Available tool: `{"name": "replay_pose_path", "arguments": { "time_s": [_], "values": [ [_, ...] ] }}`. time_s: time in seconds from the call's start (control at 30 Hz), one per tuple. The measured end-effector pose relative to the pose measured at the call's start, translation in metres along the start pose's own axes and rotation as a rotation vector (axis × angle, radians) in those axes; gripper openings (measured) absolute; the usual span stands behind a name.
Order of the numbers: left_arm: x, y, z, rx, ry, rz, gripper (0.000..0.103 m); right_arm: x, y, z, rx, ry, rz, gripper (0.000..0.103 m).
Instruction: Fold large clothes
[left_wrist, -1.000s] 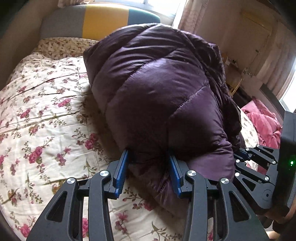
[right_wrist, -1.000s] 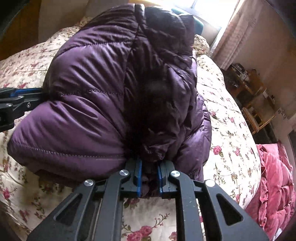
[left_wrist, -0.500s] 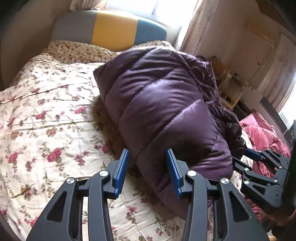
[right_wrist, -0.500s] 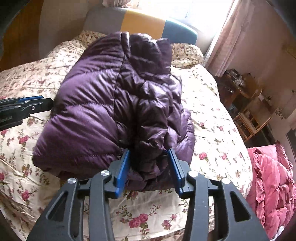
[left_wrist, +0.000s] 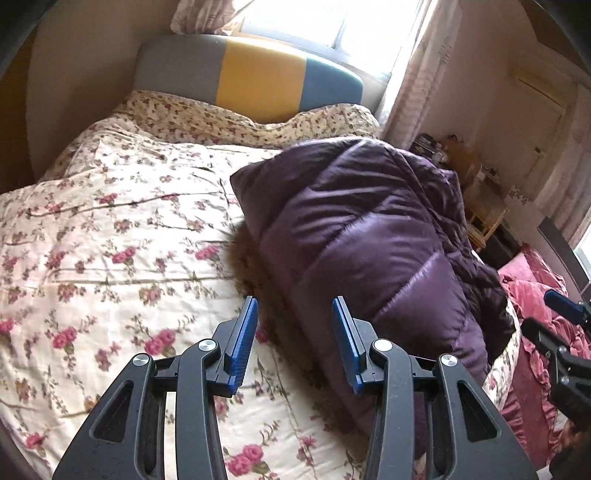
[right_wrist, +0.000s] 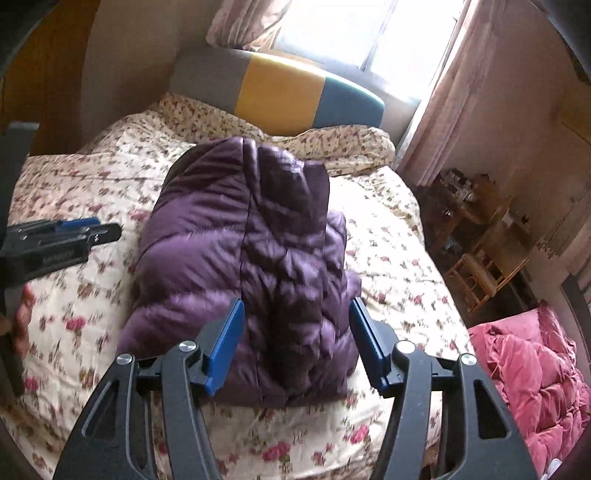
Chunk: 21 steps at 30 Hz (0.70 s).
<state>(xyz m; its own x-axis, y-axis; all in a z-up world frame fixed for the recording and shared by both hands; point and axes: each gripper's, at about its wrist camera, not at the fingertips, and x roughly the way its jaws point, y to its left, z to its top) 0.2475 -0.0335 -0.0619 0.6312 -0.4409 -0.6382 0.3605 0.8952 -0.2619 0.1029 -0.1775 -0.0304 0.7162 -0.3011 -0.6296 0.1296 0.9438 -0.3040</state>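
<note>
the purple down jacket (right_wrist: 243, 266) lies folded into a compact bundle on the bed (left_wrist: 110, 258); the fold looks done. the left gripper (left_wrist: 291, 339) stands part-open and empty; the right gripper (right_wrist: 295, 343) has just been opening its fingers, nothing between them.

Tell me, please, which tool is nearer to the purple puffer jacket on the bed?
Neither clearly. The left tool hangs open beside the purple puffer jacket, at its left edge. The right tool, just opened, hangs at its near end. Neither touches it.

Daylight pours through the window (left_wrist: 332, 33) ahead of the grippers, blown out to white glare. Fisheye bending darkens the corners; the floral bedspread (right_wrist: 74, 314) looks motion-blurred.
</note>
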Motion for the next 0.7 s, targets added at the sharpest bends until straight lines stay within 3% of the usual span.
{"name": "replay_pose_path", "arguments": {
  "time_s": [0.07, 0.43, 0.7],
  "values": [
    [0.002, 0.001, 0.007, -0.004, -0.003, 0.004, 0.042, 0.008, 0.0, 0.009, 0.005, -0.001, -0.008, 0.047],
    [0.029, 0.003, 0.043, -0.004, -0.005, 0.036, 0.042, 0.07, 0.011, 0.06, 0.031, 0.002, -0.059, 0.043],
    [0.052, -0.003, 0.059, 0.002, 0.007, 0.022, 0.042, 0.124, -0.002, 0.063, 0.068, 0.086, -0.091, 0.028]
  ]
}}
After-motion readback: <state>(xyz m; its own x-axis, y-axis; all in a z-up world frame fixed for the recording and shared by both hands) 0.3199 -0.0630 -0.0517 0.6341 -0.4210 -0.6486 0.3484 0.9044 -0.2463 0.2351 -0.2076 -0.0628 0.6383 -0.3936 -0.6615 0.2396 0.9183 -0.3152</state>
